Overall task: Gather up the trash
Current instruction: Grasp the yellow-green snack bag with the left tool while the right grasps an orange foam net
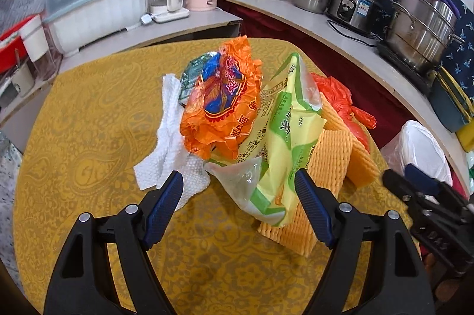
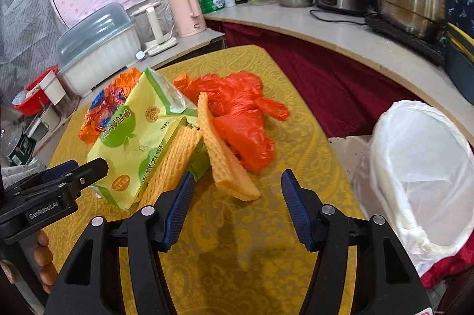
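**Both grippers hang open over a heap of trash on the yellow table**

A pile of trash lies in the middle of a table covered with a yellow patterned cloth (image 1: 89,137). It holds a crumpled orange wrapper (image 1: 220,99), a white paper towel (image 1: 169,143), a yellow-green bag (image 1: 284,137), orange foam netting (image 1: 331,161) and a red plastic bag (image 2: 240,113).

The left gripper (image 1: 238,205) points down at the near edge of the pile. Its jaws stand wide apart with nothing pressed between them. The corner of the paper towel lies just beside the left fingertip, and the clear end of the yellow-green bag and the foam netting sit just ahead of the gap, toward the right fingertip.

The right gripper (image 2: 237,196) is also released, holding nothing. Bare cloth shows between its jaws; one strip of foam netting ends just ahead of the gap, and the red plastic bag lies farther on behind it.

A bin lined with a white bag (image 2: 420,167) stands off the table's right edge, near the right gripper. A hand (image 2: 44,258) holds the left gripper's handle.
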`<action>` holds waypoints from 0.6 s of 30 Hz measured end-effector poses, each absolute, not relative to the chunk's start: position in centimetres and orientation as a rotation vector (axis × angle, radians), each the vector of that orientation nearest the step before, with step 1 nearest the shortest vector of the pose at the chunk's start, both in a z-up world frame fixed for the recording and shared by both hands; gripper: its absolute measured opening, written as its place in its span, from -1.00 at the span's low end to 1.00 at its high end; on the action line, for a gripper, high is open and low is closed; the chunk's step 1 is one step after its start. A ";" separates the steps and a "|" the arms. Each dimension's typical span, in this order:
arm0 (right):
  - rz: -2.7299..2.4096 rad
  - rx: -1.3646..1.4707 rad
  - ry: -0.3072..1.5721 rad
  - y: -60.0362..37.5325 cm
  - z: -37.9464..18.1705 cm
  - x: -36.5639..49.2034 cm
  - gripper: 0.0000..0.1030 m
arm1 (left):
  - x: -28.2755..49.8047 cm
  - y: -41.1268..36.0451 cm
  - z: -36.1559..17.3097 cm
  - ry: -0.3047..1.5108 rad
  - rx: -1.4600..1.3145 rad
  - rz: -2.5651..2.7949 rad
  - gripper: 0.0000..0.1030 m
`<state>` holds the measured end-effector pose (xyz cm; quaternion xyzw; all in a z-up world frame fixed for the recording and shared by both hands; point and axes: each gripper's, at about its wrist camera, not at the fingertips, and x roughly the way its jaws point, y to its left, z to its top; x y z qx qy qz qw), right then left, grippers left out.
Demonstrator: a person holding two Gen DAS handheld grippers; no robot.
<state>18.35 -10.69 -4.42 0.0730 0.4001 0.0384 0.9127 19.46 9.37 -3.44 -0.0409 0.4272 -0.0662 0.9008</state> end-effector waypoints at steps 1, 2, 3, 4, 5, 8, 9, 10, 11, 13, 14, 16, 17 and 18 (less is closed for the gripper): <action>0.082 0.145 0.832 -10.4 -4.8 18.8 0.10 | 19.6 9.4 -3.6 0.888 -0.089 -0.142 0.43; 0.085 0.140 0.840 -10.1 -5.2 19.2 0.07 | 19.9 9.4 -3.9 0.891 -0.094 -0.148 0.43; 0.087 0.138 0.845 -10.0 -5.4 19.4 0.03 | 20.0 9.3 -4.0 0.893 -0.094 -0.152 0.43; 0.089 0.135 0.851 -9.8 -5.7 19.8 0.01 | 20.3 9.3 -4.2 0.896 -0.095 -0.157 0.42; 0.088 0.131 0.857 -9.6 -6.0 20.1 -0.03 | 20.5 9.1 -4.3 0.899 -0.093 -0.162 0.42; 0.094 0.129 0.878 -9.4 -6.8 20.9 -0.21 | 20.8 8.8 -4.6 0.907 -0.093 -0.181 0.30; 0.097 0.129 0.884 -9.4 -7.0 21.1 -0.32 | 21.0 8.5 -4.7 0.910 -0.092 -0.186 0.25; 0.100 0.127 0.888 -9.3 -7.2 21.3 -0.38 | 21.1 8.4 -4.8 0.915 -0.088 -0.192 0.16; 0.104 0.127 0.893 -9.2 -7.4 21.4 -0.52 | 21.1 8.3 -4.8 0.916 -0.085 -0.195 0.08; 0.118 0.132 0.900 -9.1 -7.6 21.4 -0.74 | 21.1 8.2 -4.9 0.918 -0.081 -0.207 -0.10; 0.125 0.134 0.900 -9.0 -7.6 21.4 -0.78 | 21.0 8.3 -4.9 0.921 -0.082 -0.217 -0.14; 0.134 0.132 0.891 -8.6 -7.5 21.1 -0.80 | 20.7 8.5 -4.8 0.921 -0.095 -0.229 -0.18; 0.139 0.129 0.883 -8.4 -7.3 20.8 -0.80 | 20.5 8.6 -4.7 0.919 -0.097 -0.232 -0.20; 0.143 0.128 0.878 -8.3 -7.1 20.7 -0.80 | 20.3 8.6 -4.5 0.915 -0.099 -0.234 -0.20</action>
